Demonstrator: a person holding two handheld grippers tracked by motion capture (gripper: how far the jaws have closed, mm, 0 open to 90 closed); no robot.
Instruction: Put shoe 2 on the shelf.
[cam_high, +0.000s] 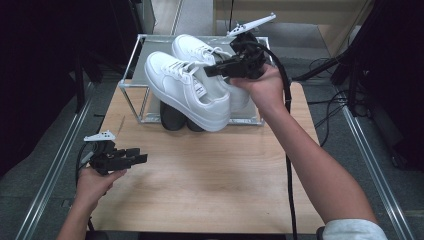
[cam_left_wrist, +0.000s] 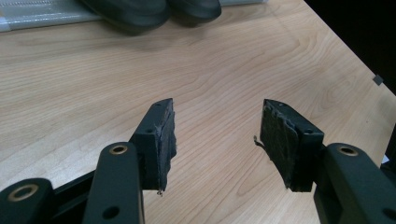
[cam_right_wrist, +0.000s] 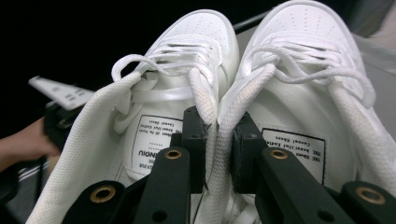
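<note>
We had the pair of white sneakers (cam_high: 187, 85) in the air, above the metal rack (cam_high: 131, 85) at the far end of the wooden table (cam_high: 215, 180), and the step in hand looked to us like carrying the pair, either onto the rack or off it; we could not tell which from this moment alone. Our right gripper (cam_high: 212, 70) pinched the two inner collars of the shoes together, one jaw inside each shoe, so that both hung from a single grip with their toes pointing left and away from us. In the right gripper view the two fabric collars lay squeezed between the pads (cam_right_wrist: 194, 126), and the laces and size labels showed on either side. Under the raised pair stood a pair of dark shoes (cam_high: 177, 117) at the near edge of the rack, just clear of the white soles. Our left gripper (cam_high: 132, 157) waited low over the near left part of the table, its jaws spread with nothing between them but bare wood. We judged that the next move called for a steady, firm pinch, since the collars were soft and could slip, and for keeping the soles clear of the rack's frame and the dark pair while the sneakers travelled to their resting place.
</note>
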